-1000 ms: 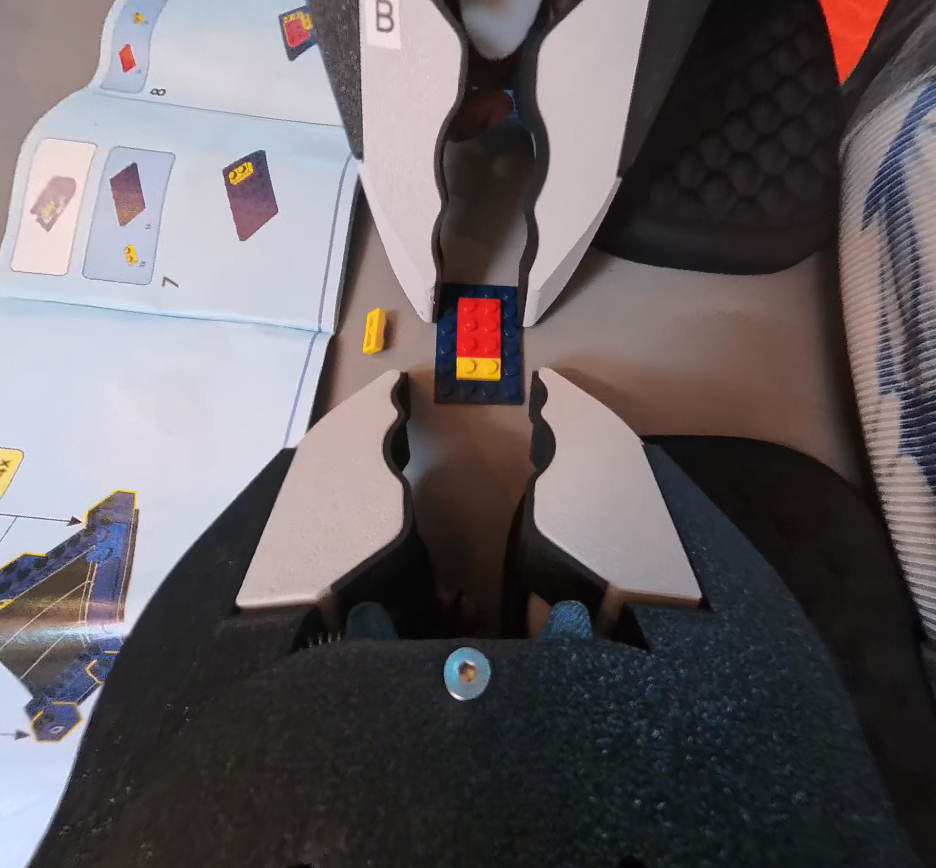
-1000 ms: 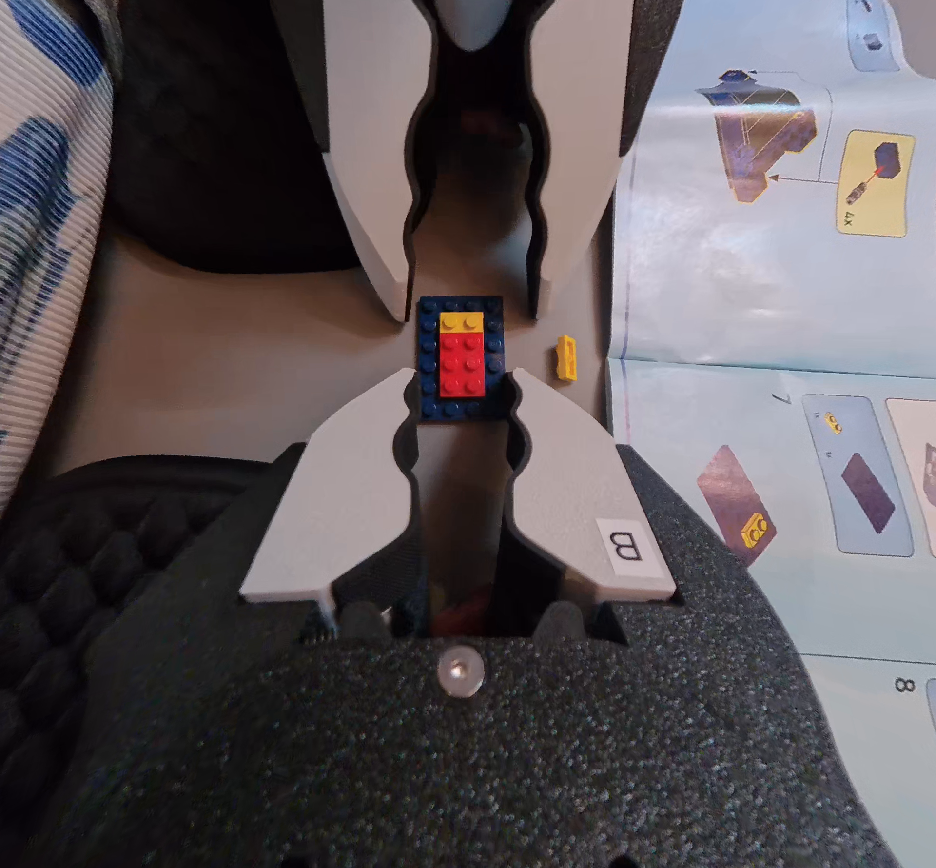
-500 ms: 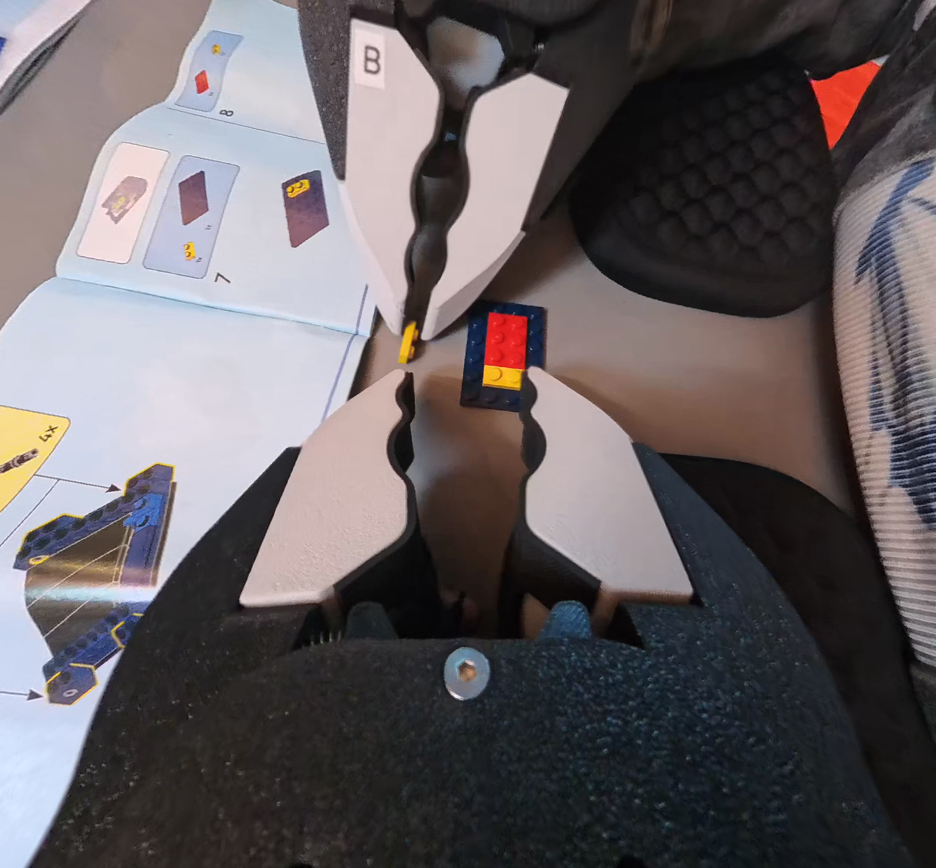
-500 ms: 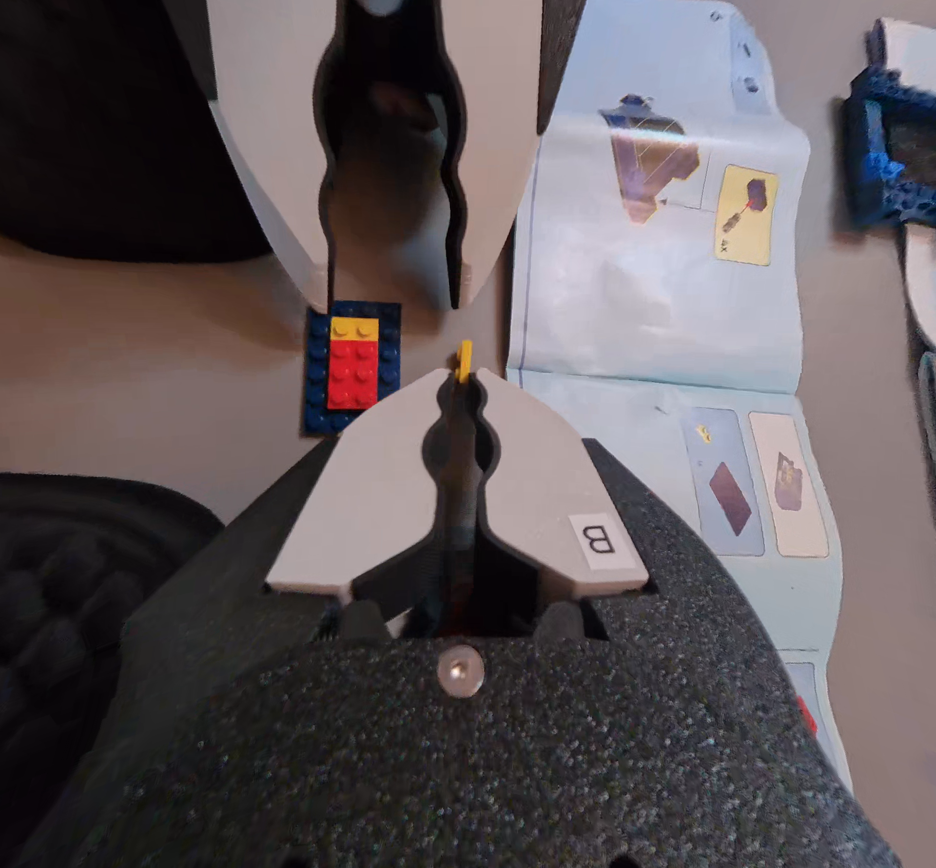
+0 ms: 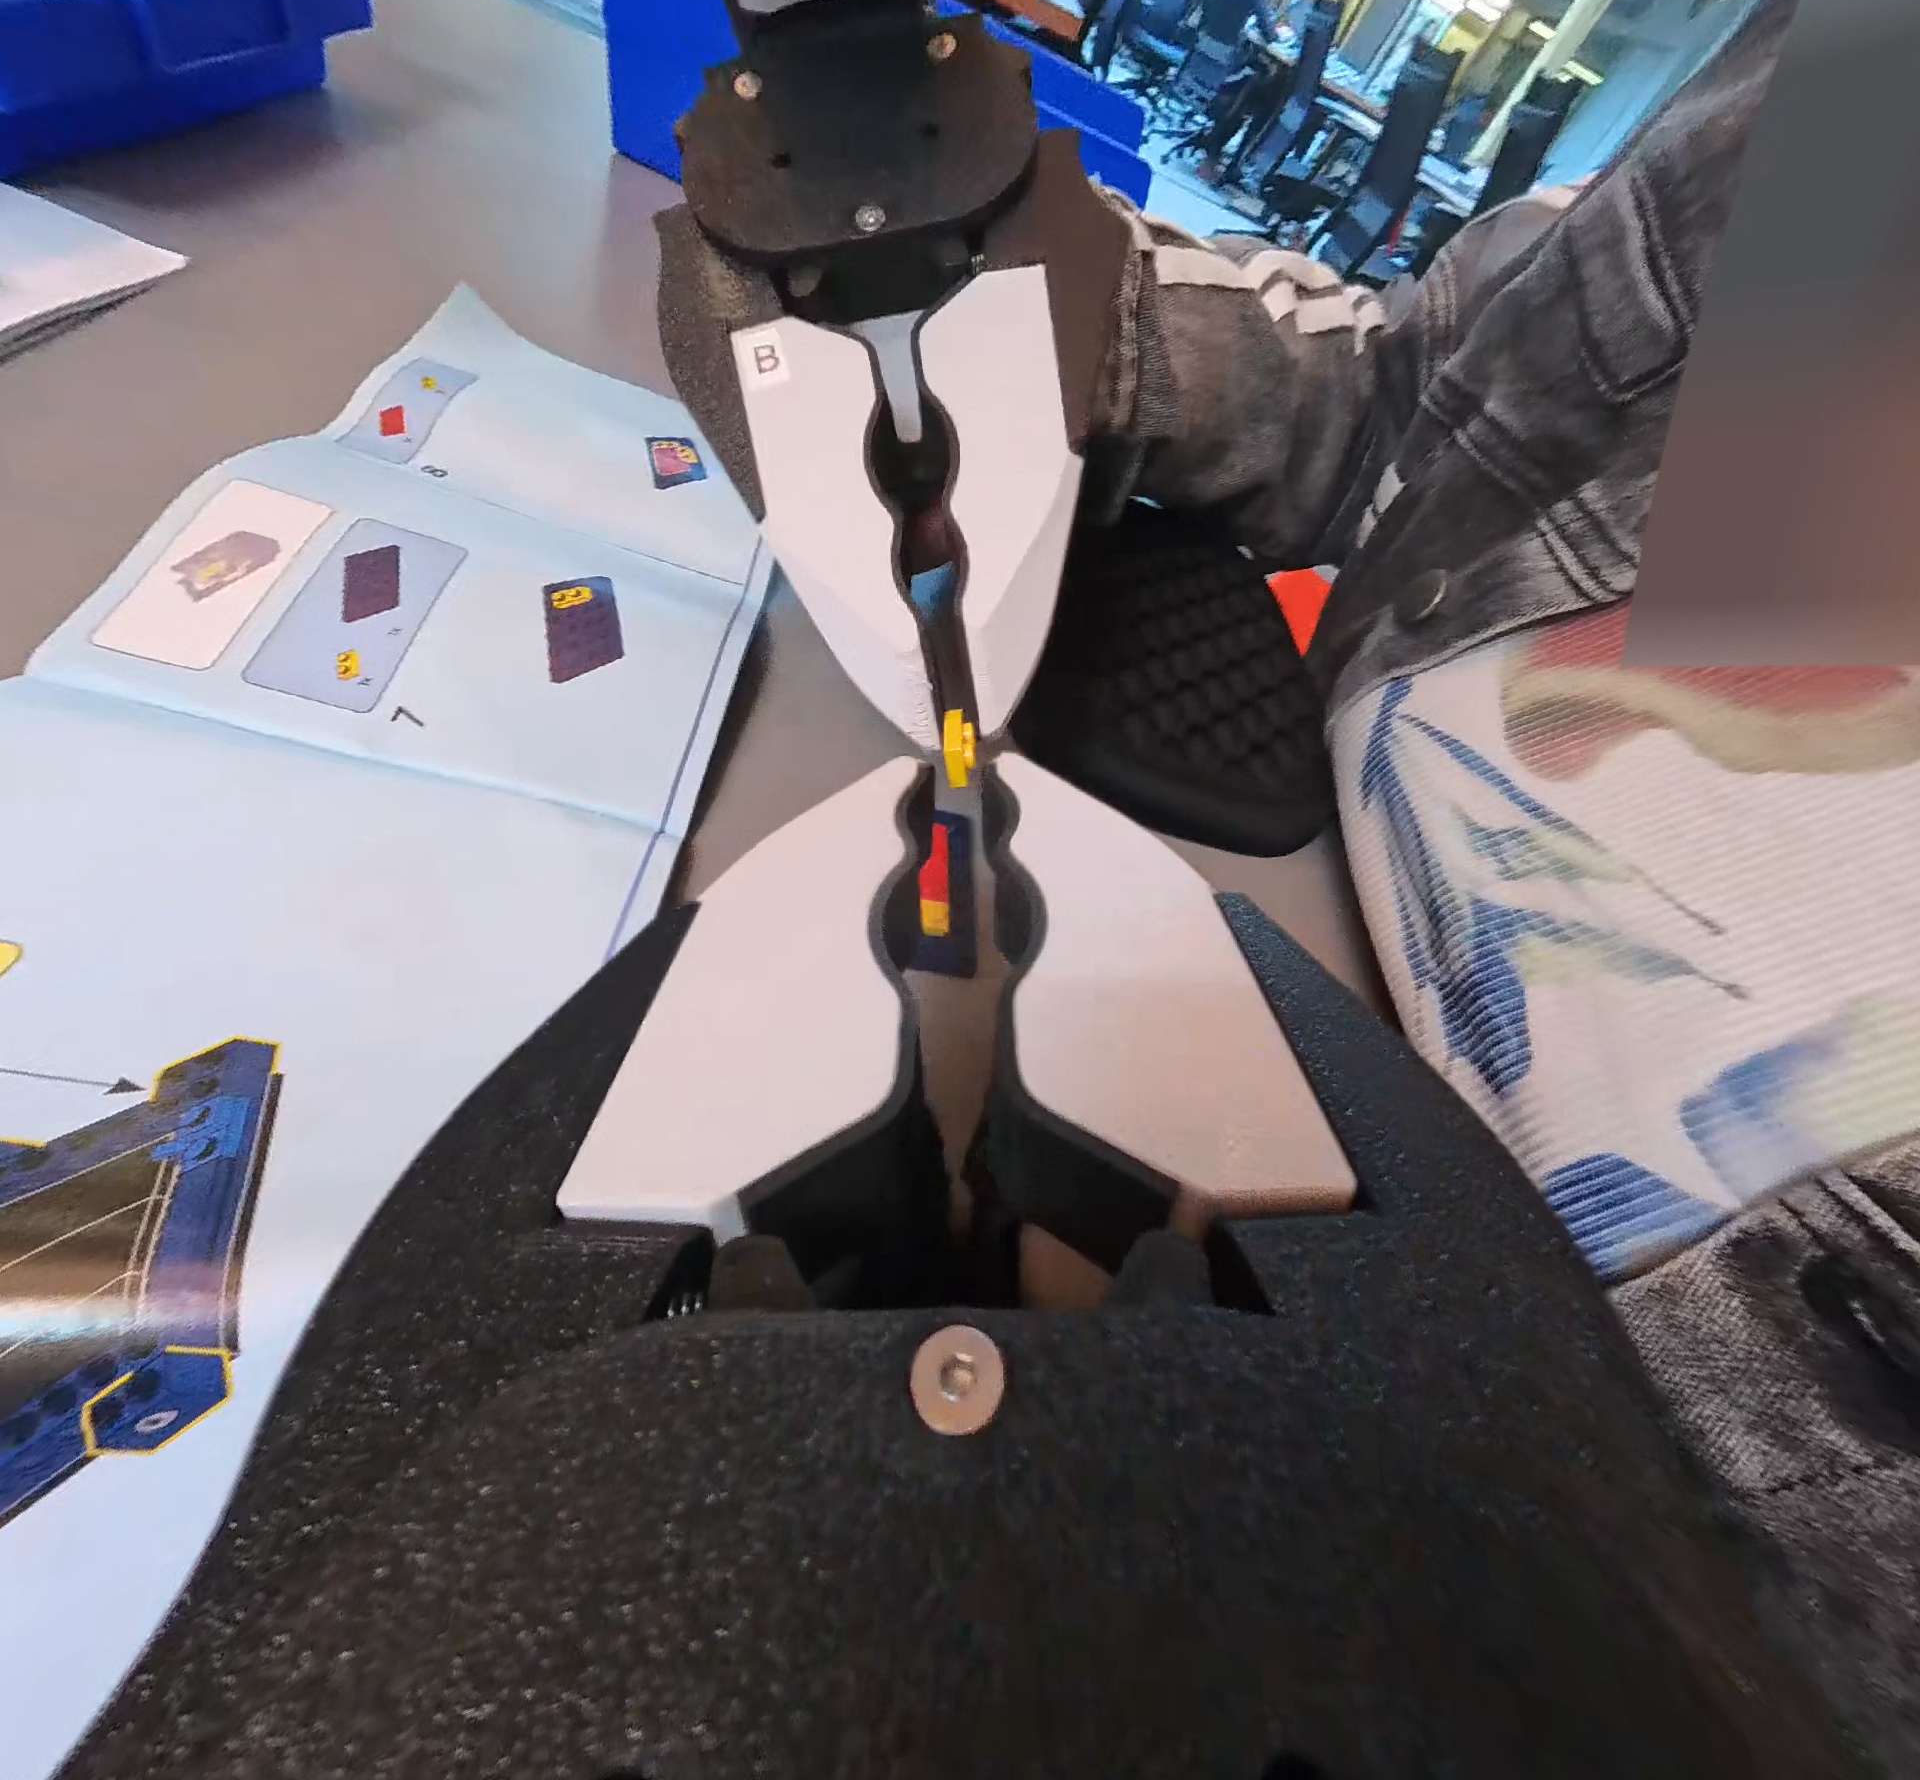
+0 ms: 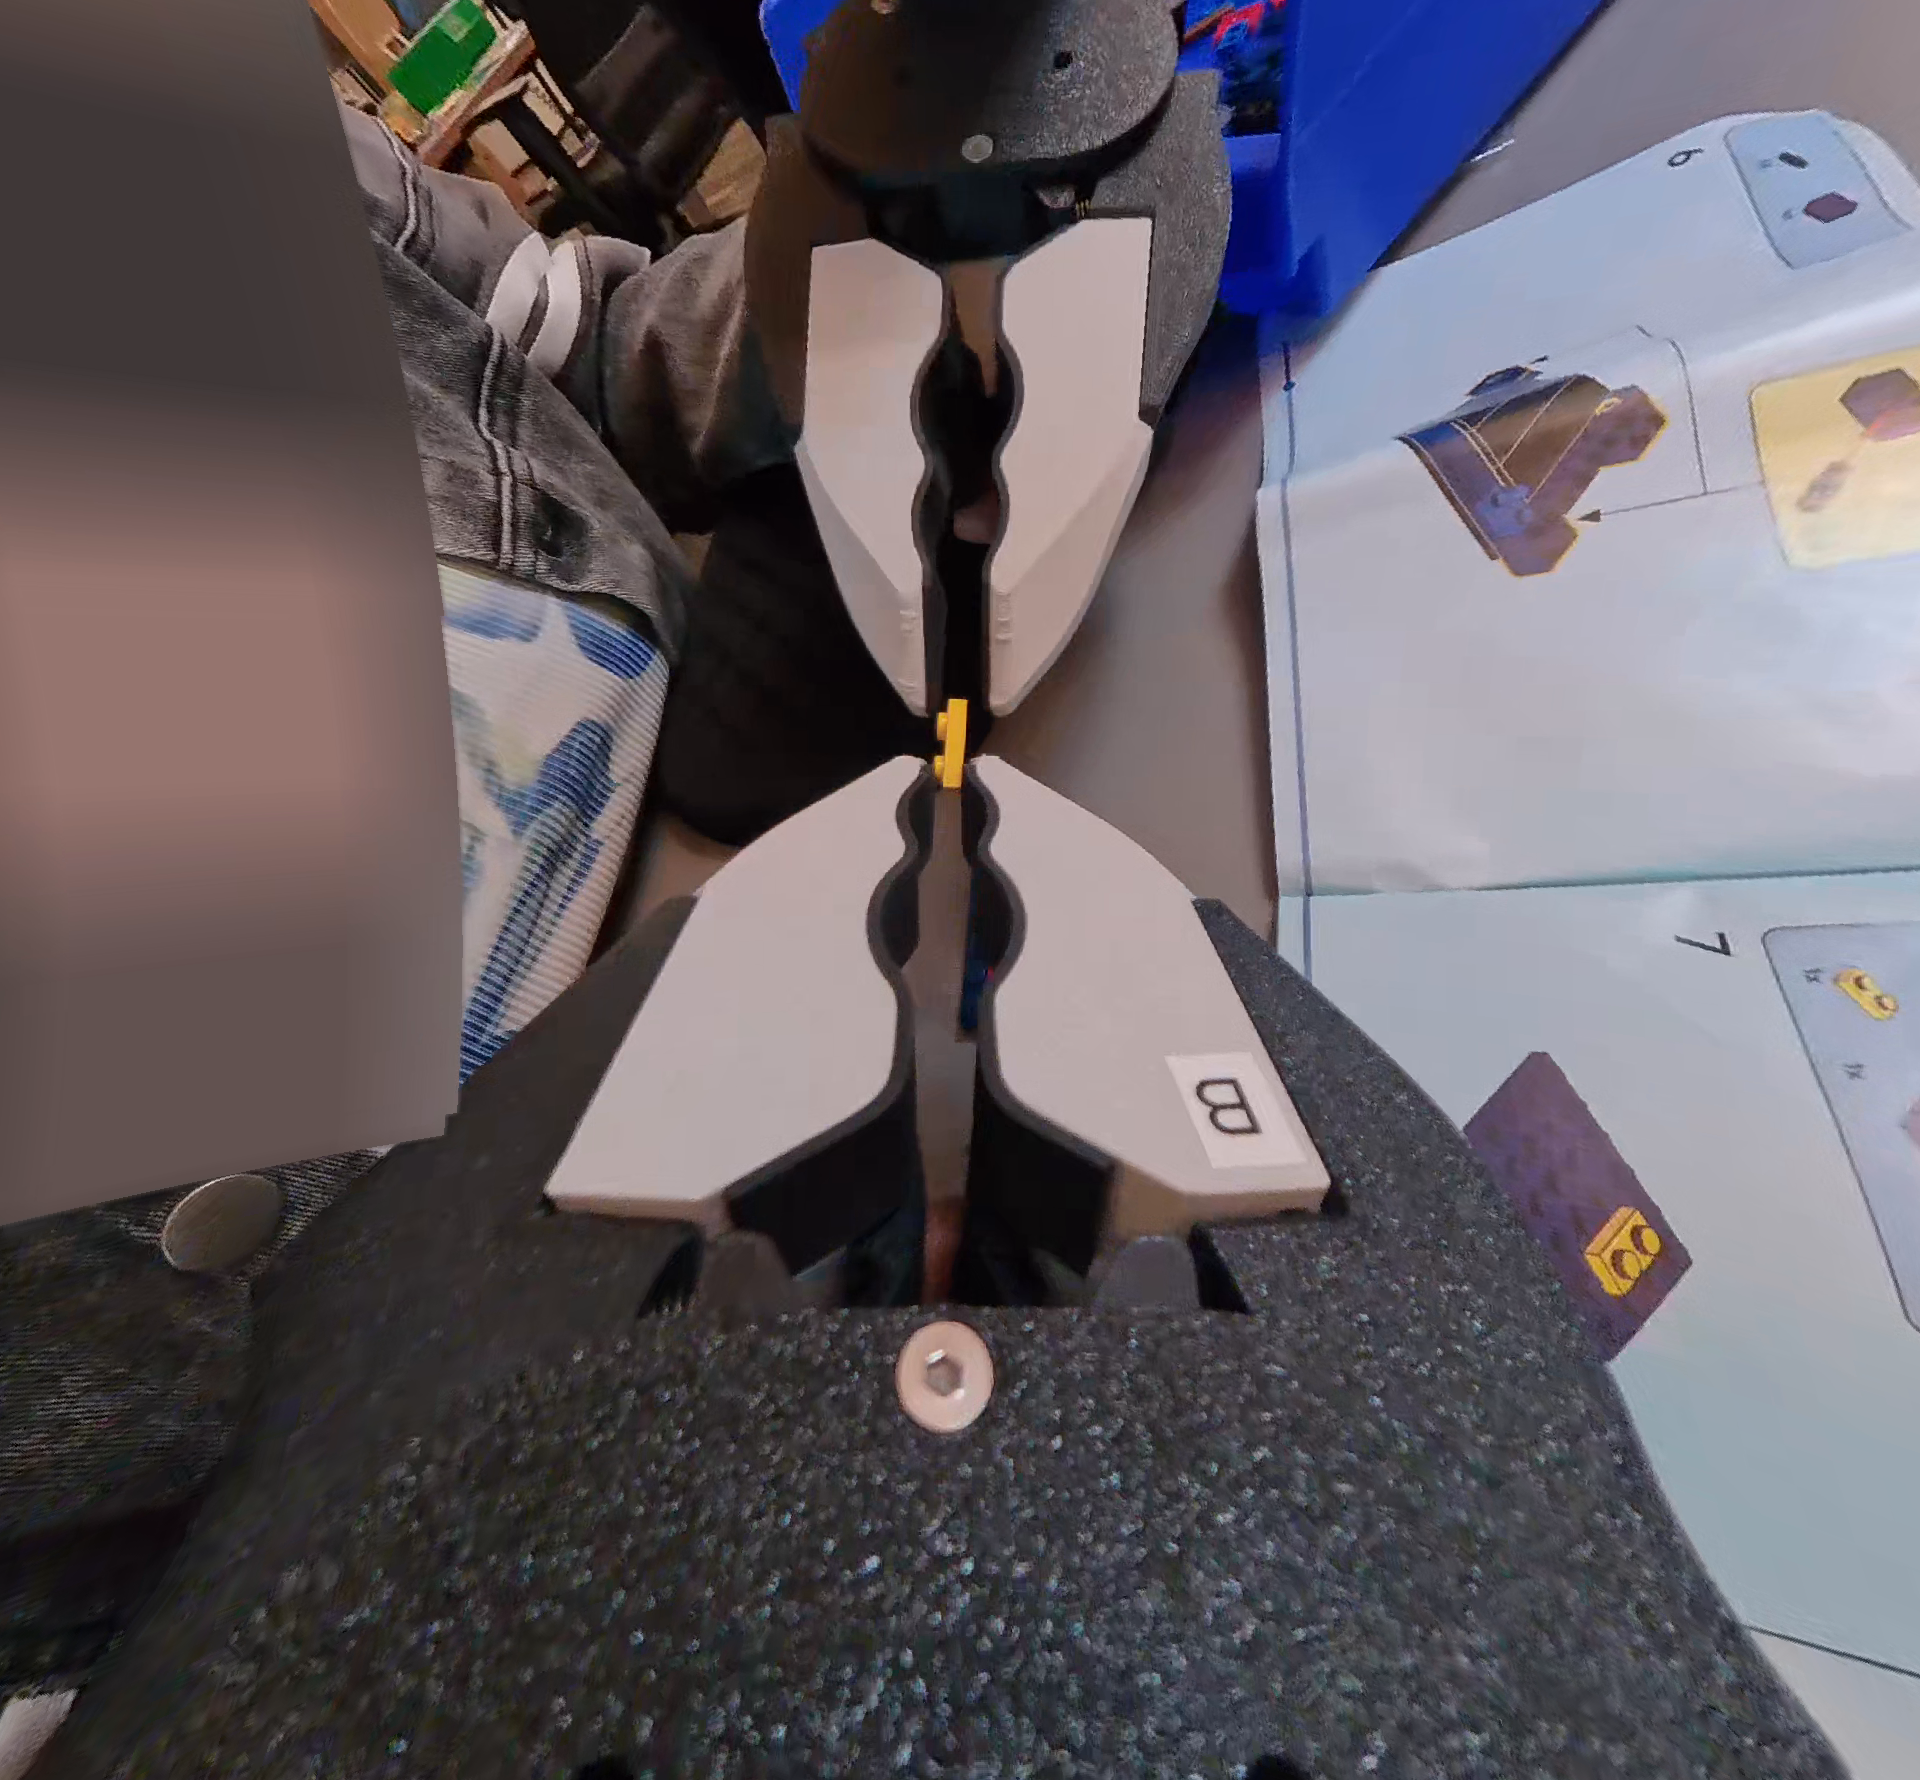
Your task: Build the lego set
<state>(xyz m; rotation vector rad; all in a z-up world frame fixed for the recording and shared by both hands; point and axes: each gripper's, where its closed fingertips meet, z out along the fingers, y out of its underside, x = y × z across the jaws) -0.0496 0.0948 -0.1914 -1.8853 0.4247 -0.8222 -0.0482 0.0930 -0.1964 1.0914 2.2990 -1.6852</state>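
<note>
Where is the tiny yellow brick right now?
The tiny yellow brick is up in the air at the middle of both views, pinched in the tips of the right claw, its other end at the left claw's tips.

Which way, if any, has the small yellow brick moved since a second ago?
Yes: up. The yellow brick lay on the table by the booklet edge; now it is lifted clear, pinched at the right tongs' tips.

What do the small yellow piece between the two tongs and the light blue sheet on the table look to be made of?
Yellow piece: apparently hard moulded plastic, smooth and slightly glossy, with round studs on one face and crisp edges. Light blue sheet: printed paper, seemingly coated, going by its fold creases, curling edge and soft sheen.
</note>
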